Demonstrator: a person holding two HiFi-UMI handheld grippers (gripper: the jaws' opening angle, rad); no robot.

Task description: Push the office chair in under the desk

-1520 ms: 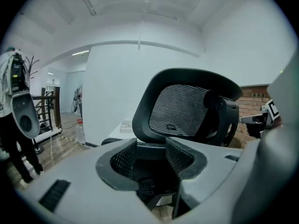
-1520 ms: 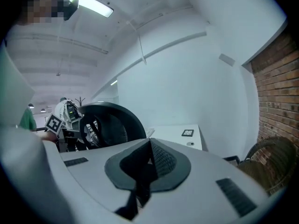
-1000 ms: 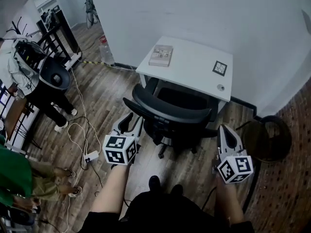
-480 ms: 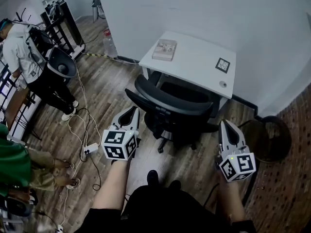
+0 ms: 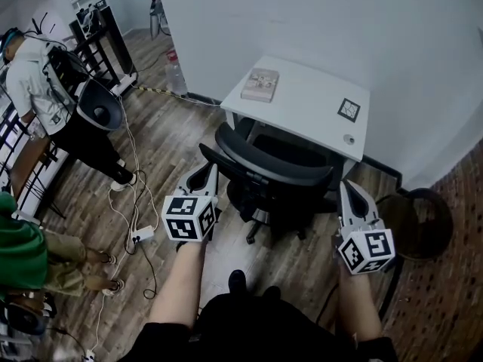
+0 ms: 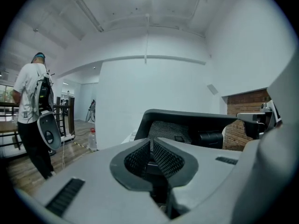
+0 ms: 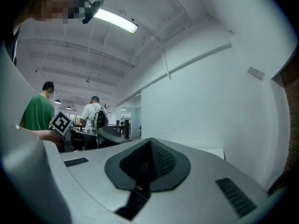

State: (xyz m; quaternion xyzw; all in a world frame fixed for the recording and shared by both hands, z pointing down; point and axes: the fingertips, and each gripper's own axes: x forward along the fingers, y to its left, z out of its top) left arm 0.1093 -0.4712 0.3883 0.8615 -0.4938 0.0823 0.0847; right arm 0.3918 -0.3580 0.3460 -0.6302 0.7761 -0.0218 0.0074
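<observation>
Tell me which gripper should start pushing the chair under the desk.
Left, probably. The left gripper, jaws just closed on nothing, sits right behind the chair back, and its own view faces that backrest squarely. The right gripper points past the chair's side toward the wall.

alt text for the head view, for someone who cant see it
Seen from above, a black mesh-back office chair stands close in front of a small white desk on a wood floor. The person's left gripper and right gripper, jaws shut, point toward it from either side of the backrest.
</observation>
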